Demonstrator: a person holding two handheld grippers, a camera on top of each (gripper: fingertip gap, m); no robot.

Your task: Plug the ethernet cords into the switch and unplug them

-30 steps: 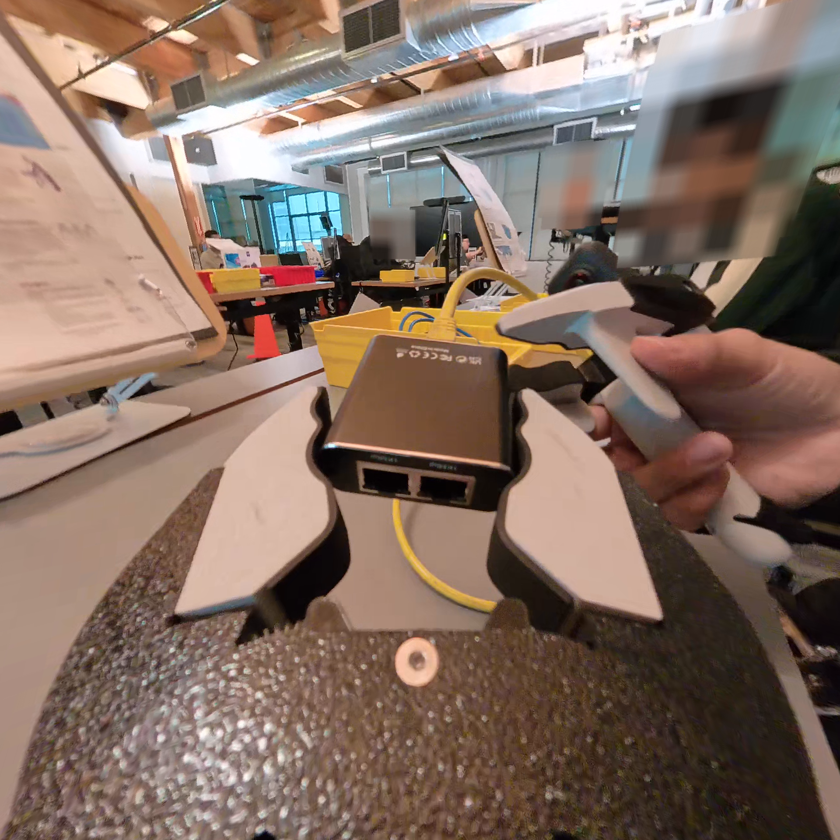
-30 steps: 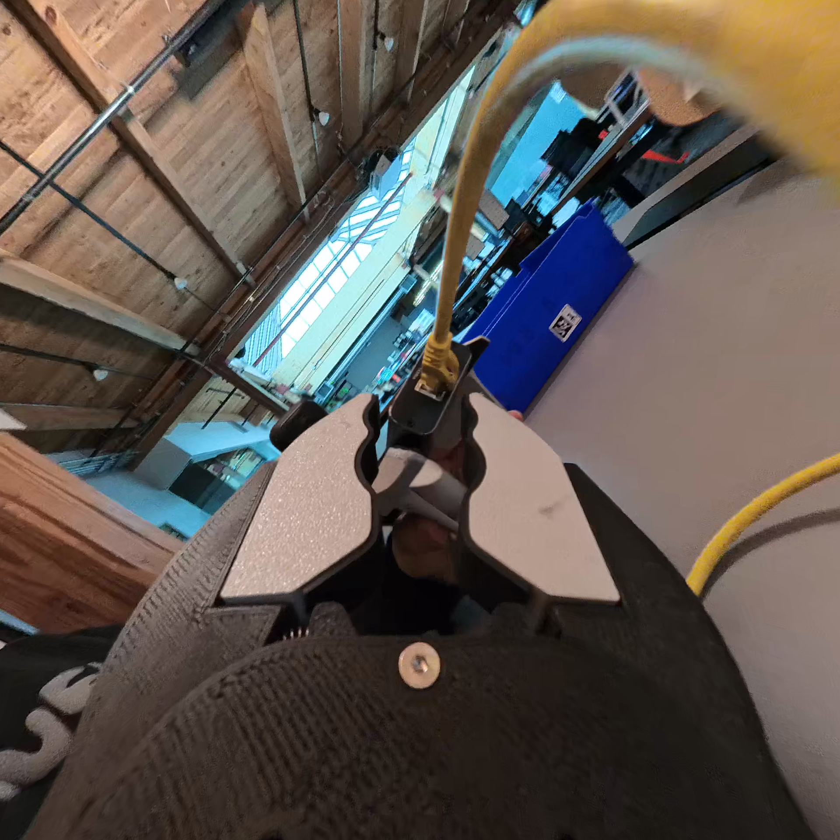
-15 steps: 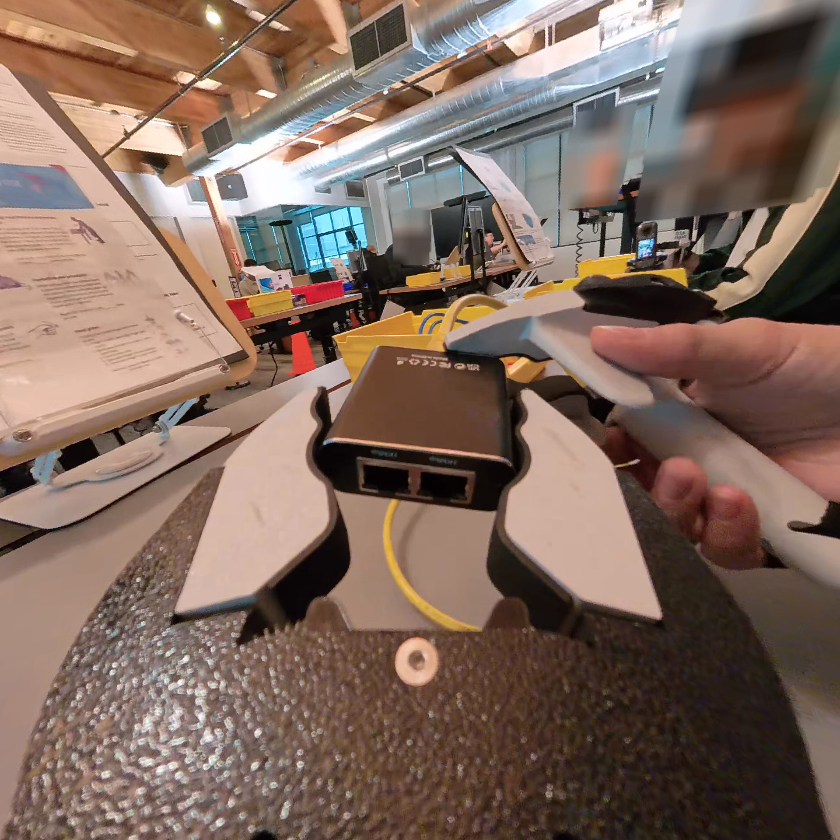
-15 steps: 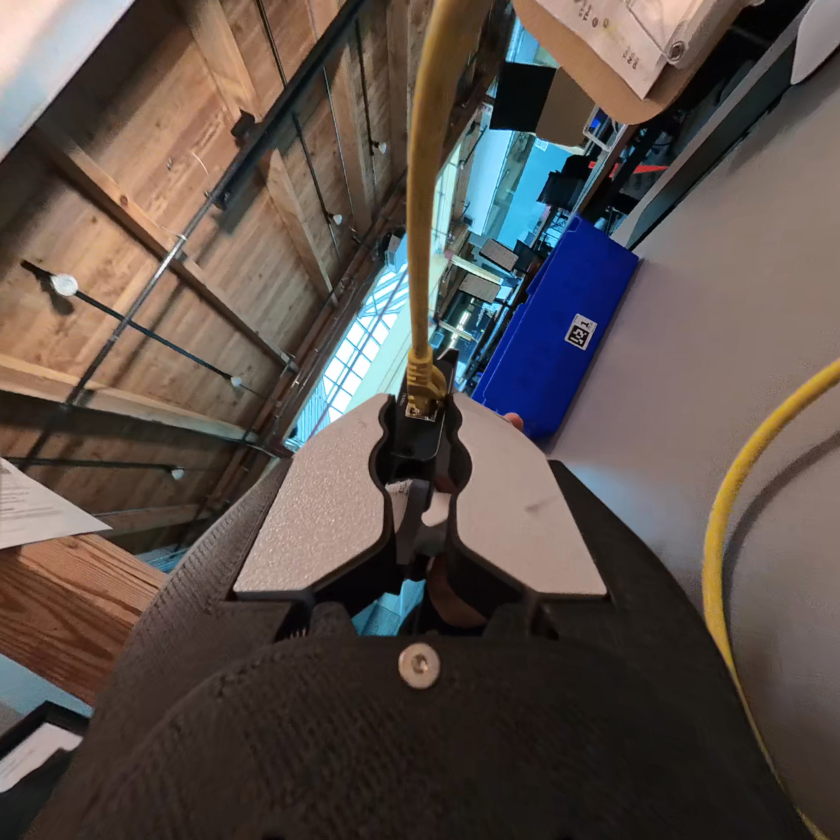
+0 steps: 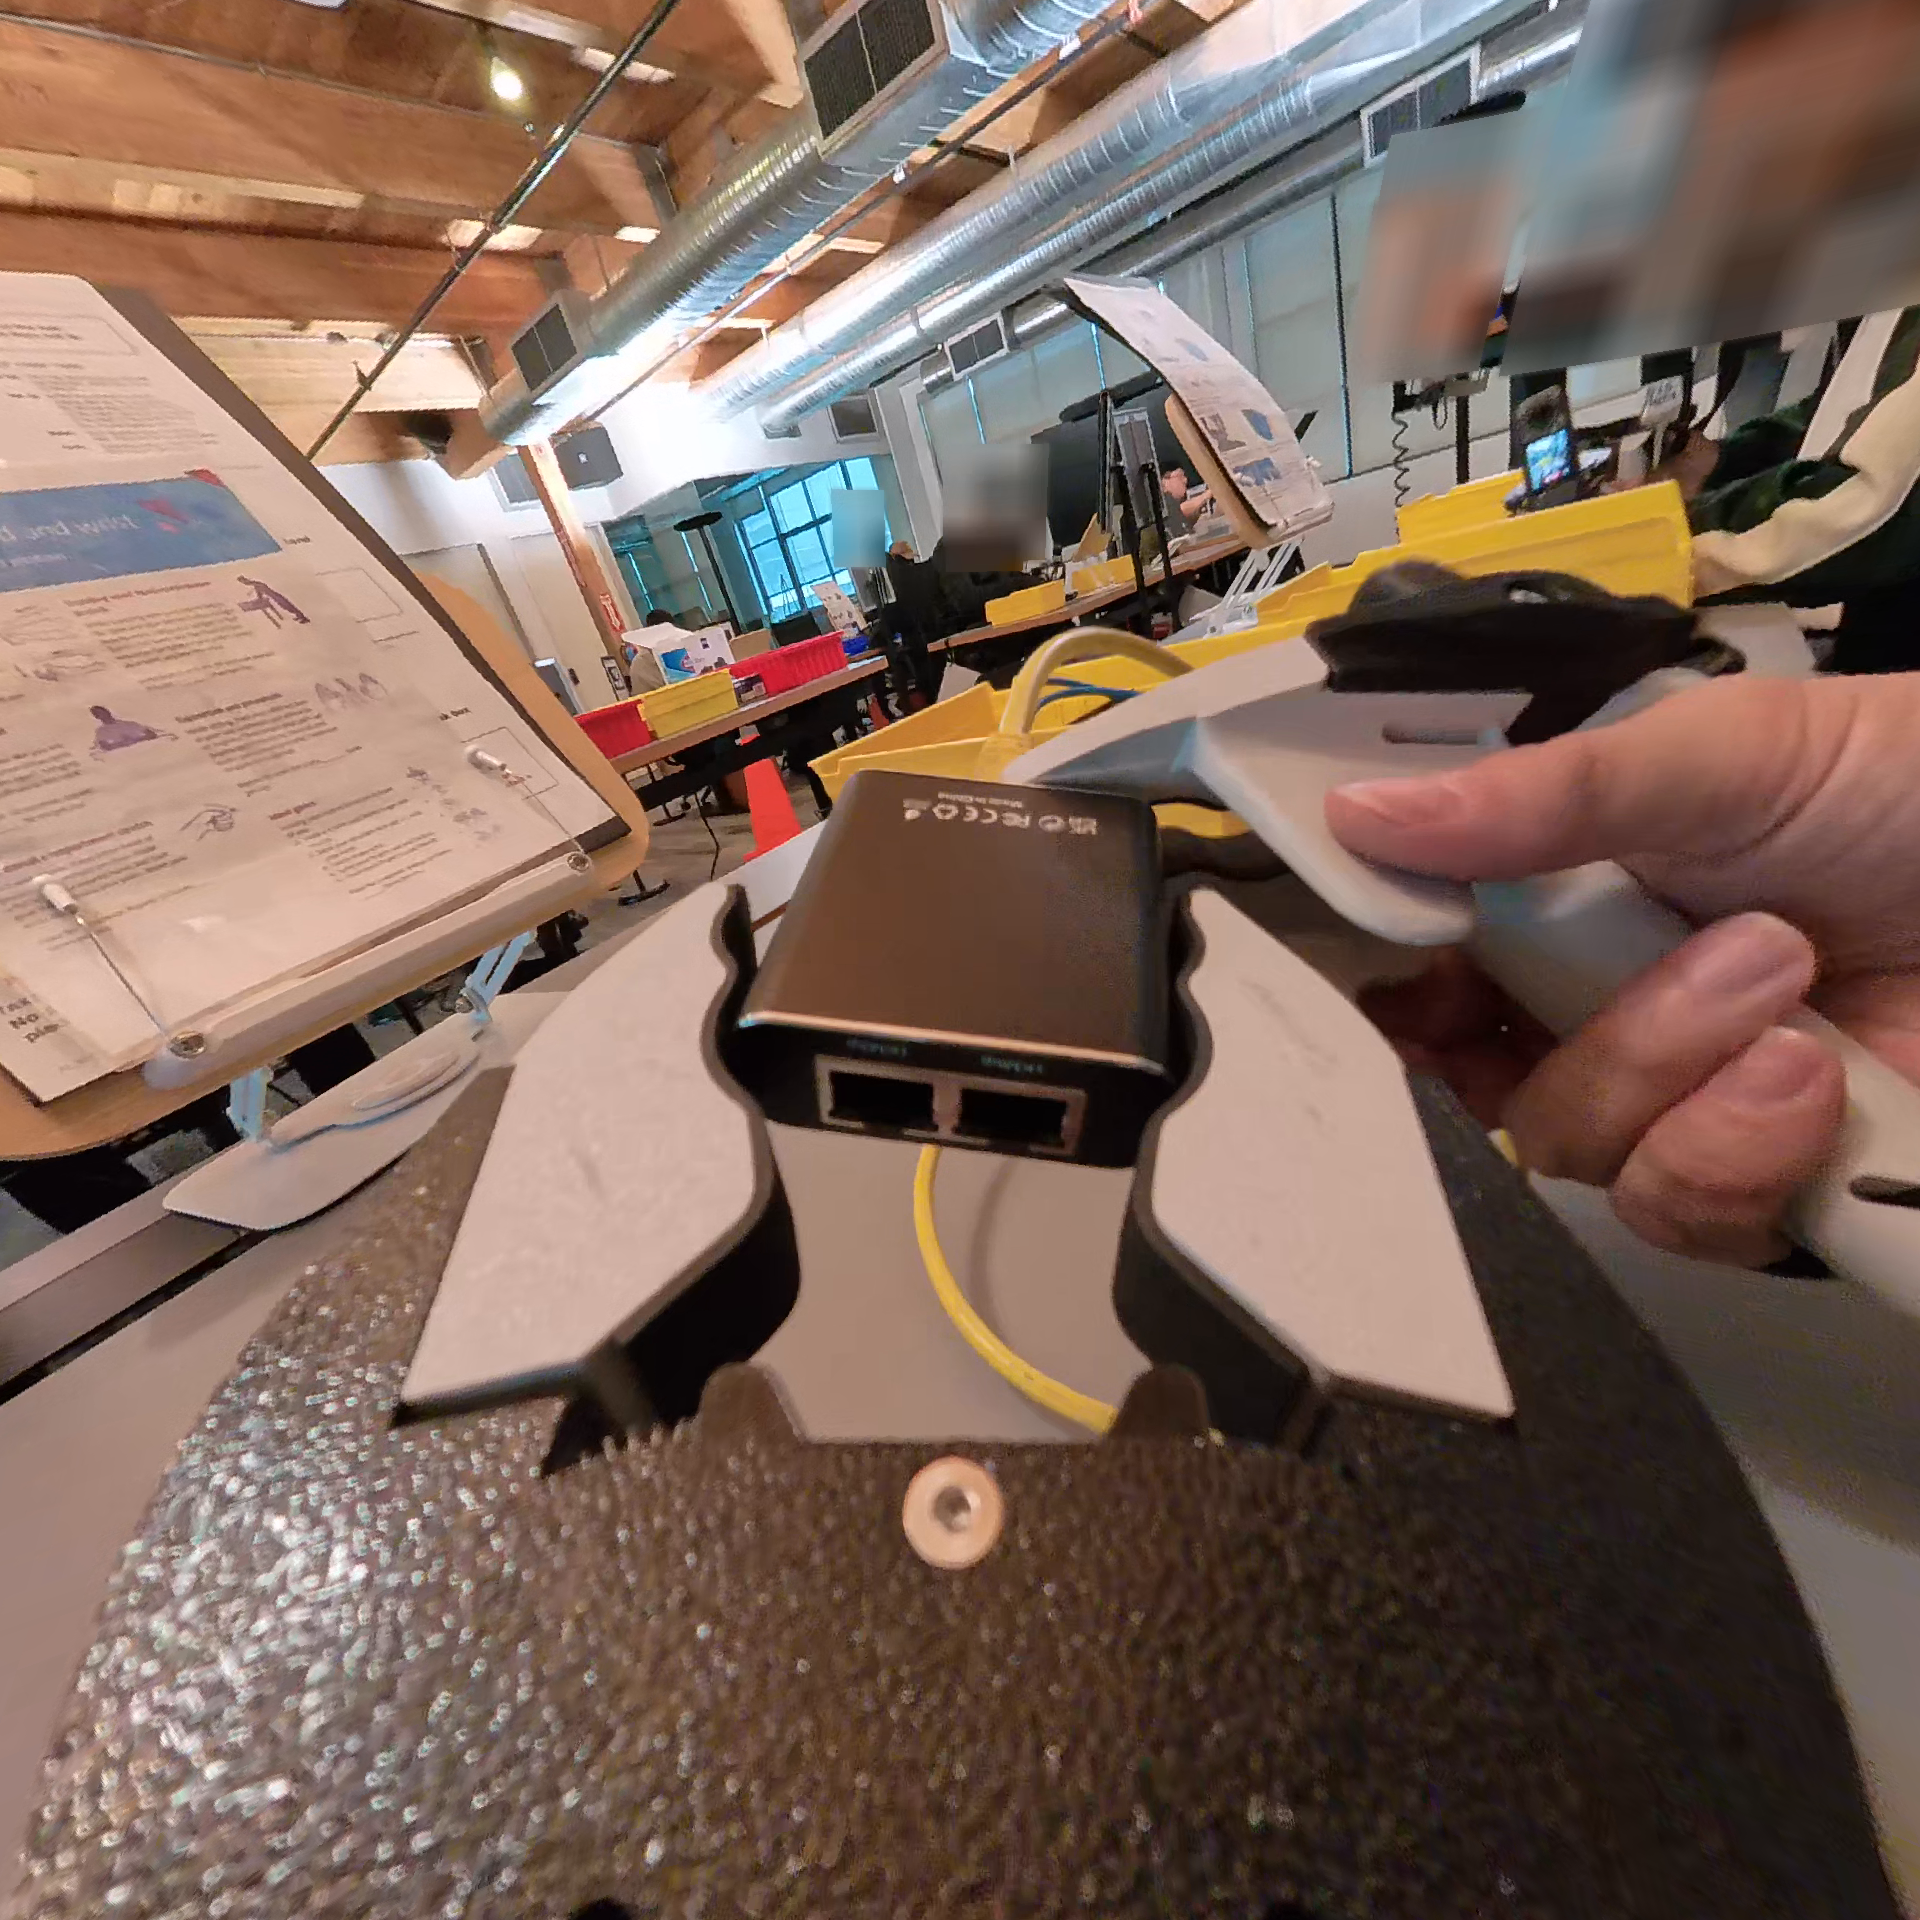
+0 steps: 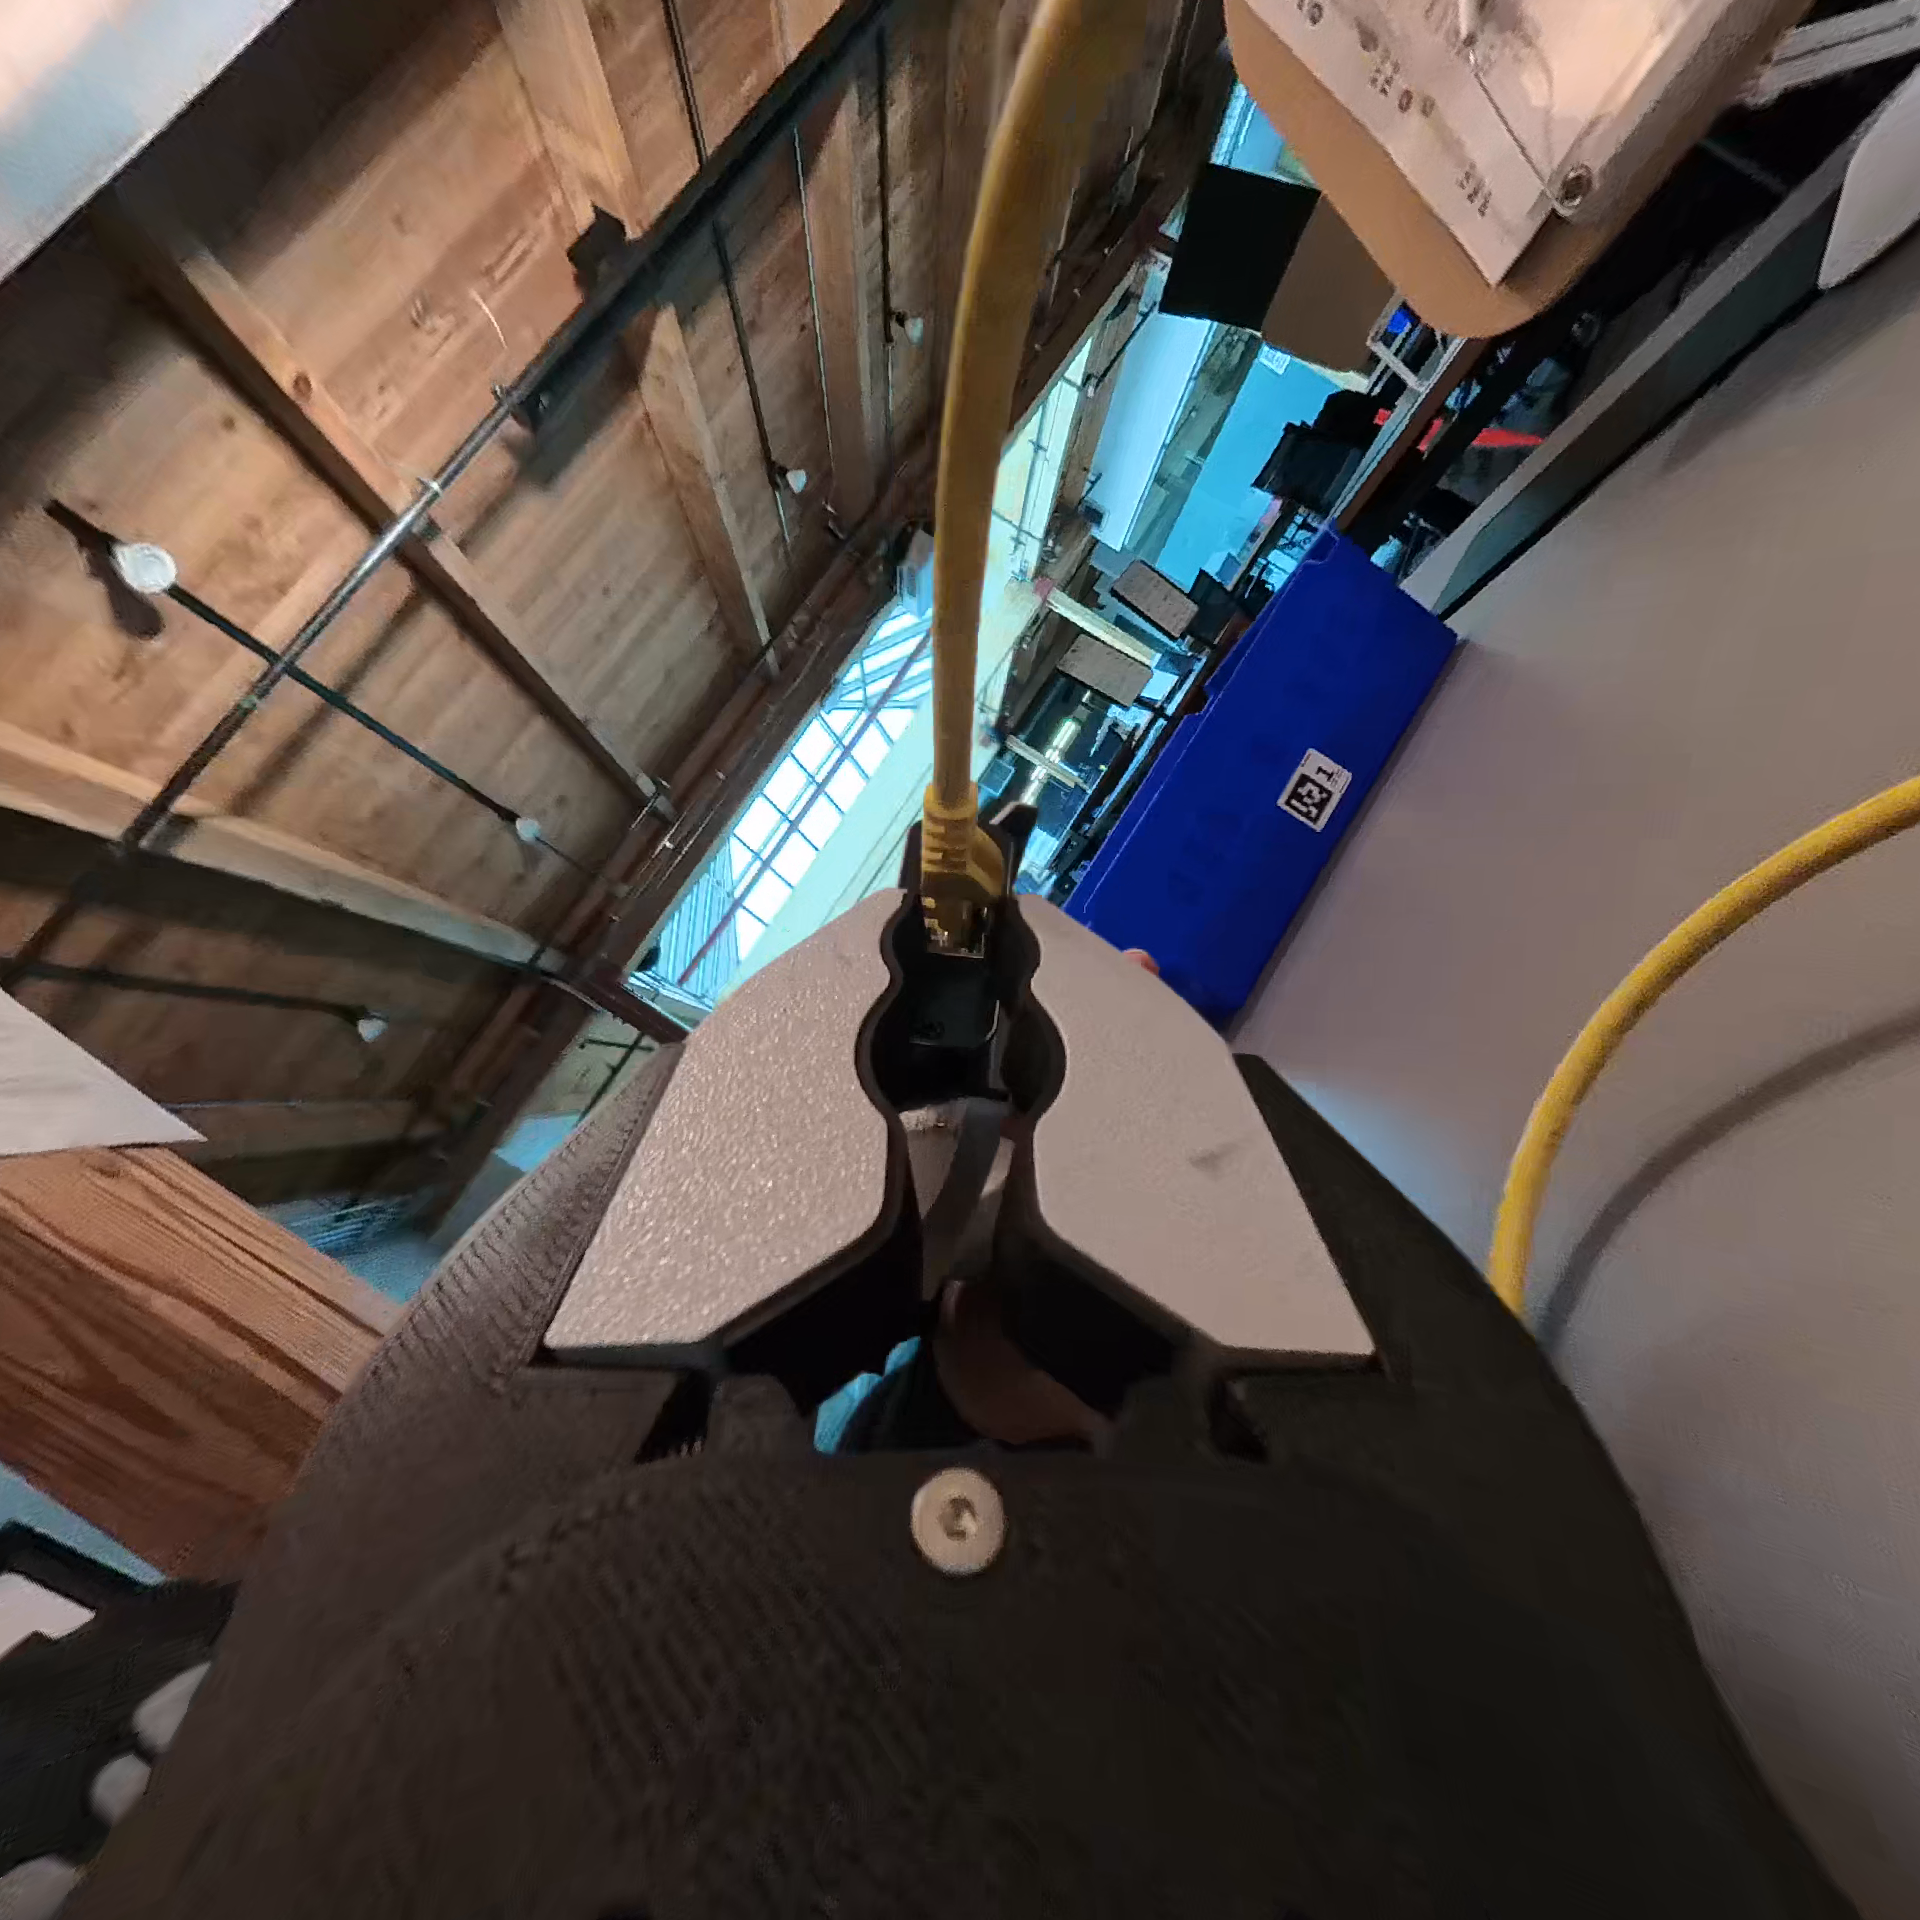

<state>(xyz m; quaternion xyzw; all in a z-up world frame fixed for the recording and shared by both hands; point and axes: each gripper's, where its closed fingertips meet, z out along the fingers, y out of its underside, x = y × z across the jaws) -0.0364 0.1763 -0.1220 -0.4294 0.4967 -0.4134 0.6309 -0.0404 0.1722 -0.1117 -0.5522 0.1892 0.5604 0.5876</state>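
My left gripper (image 5: 961,906) is shut on the sides of a black switch (image 5: 977,831) and holds it above the grey table. Two empty ports (image 5: 951,1107) face the camera. A yellow ethernet cord (image 5: 966,1278) loops on the table under it. A hand (image 5: 1662,883) holds the right gripper, whose grey finger (image 5: 1195,727) lies over the switch's far end. In the right wrist view my right gripper (image 6: 958,914) is shut on the yellow plug (image 6: 951,883) at the switch's end (image 6: 940,1023). The cord (image 6: 966,416) runs away from it, and more of it curves over the table (image 6: 1621,1039).
A tilted document stand (image 5: 260,727) stands on the table to the left. Yellow bins (image 5: 1538,540) sit behind the switch. A blue bin (image 6: 1268,769) stands at the table's (image 6: 1714,727) far edge. A person in a dark and white sleeve (image 5: 1808,488) is at the right.
My right gripper's fingers have closed in around the plug and the switch's end. The hand with the right gripper has come closer. My left gripper still holds the switch.
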